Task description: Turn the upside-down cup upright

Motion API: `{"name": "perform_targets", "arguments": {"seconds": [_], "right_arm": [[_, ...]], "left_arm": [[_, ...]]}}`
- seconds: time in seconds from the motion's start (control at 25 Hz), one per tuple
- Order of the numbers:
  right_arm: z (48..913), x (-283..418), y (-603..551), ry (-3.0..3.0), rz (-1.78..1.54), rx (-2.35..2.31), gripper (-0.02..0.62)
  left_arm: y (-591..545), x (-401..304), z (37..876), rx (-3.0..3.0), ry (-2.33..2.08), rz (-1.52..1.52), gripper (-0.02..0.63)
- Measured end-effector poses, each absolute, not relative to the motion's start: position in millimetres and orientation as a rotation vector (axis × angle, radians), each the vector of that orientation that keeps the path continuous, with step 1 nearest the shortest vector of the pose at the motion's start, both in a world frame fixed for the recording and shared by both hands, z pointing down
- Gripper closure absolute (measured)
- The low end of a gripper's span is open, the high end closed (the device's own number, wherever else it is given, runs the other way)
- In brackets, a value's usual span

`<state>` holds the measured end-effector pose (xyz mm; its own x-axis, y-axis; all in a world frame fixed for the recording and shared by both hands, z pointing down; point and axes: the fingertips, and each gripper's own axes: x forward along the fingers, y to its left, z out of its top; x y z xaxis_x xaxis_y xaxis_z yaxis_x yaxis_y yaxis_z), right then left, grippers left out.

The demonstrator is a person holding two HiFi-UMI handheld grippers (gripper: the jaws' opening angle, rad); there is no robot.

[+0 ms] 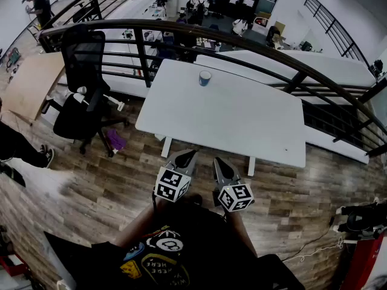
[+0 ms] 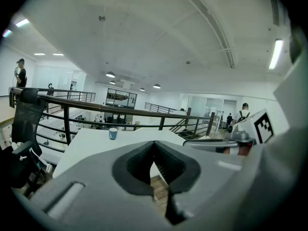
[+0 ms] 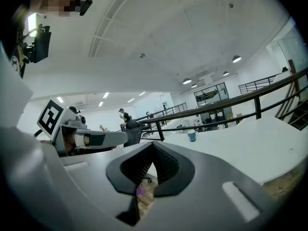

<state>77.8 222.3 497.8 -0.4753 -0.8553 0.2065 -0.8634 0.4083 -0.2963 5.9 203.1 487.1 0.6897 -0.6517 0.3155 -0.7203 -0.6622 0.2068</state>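
- We see the left gripper (image 1: pixel 187 156) and the right gripper (image 1: pixel 220 162) side by side in front of the person, both short of the near edge of the white tabletop (image 1: pixel 242 116) and over the wooden floor (image 1: pixel 121 180).
- In the left gripper view the left gripper (image 2: pixel 154 144) has its jaws pressed together, with nothing between the pads.
- In the right gripper view the right gripper (image 3: pixel 154 146) also has its jaws closed and holds nothing.
- The cup (image 1: pixel 205 77), blue with a pale top, stands alone towards the far edge of the tabletop, close to the dark curved railing (image 1: pixel 242 44).
- It is well apart from both grippers and neither touches it.
- Both gripper views show the cup (image 2: pixel 113 133) (image 3: pixel 192 135) small and far off; at this range we cannot say for sure whether the pale top is its base or its mouth.
- A black office chair (image 1: pixel 84 95) stands on the floor to the left of the tabletop, with a small purple thing (image 1: pixel 115 141) lying beside its base.
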Motion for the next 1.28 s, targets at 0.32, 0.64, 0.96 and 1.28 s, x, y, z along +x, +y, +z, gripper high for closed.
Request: {"name": "perform_targets", "arguments": {"seconds": [0.32, 0.64, 0.96, 1.28], "right_arm": [[497, 74, 216, -2.630, 0.563, 1.569, 0.598], [503, 54, 201, -2.619, 0.574, 1.555, 0.598], [526, 21, 180, -2.651, 0.678, 1.528, 0.598], [577, -19, 175, -2.561, 0.806, 1.399, 0.598]], "left_arm": [[191, 1, 490, 2.571, -1.088, 0.283, 0.601], [180, -10, 497, 2.584, -1.043, 0.309, 0.601], [164, -44, 517, 2.558, -1.026, 0.341, 0.601], [148, -79, 566, 2.380, -0.944, 0.348, 0.601]]}}
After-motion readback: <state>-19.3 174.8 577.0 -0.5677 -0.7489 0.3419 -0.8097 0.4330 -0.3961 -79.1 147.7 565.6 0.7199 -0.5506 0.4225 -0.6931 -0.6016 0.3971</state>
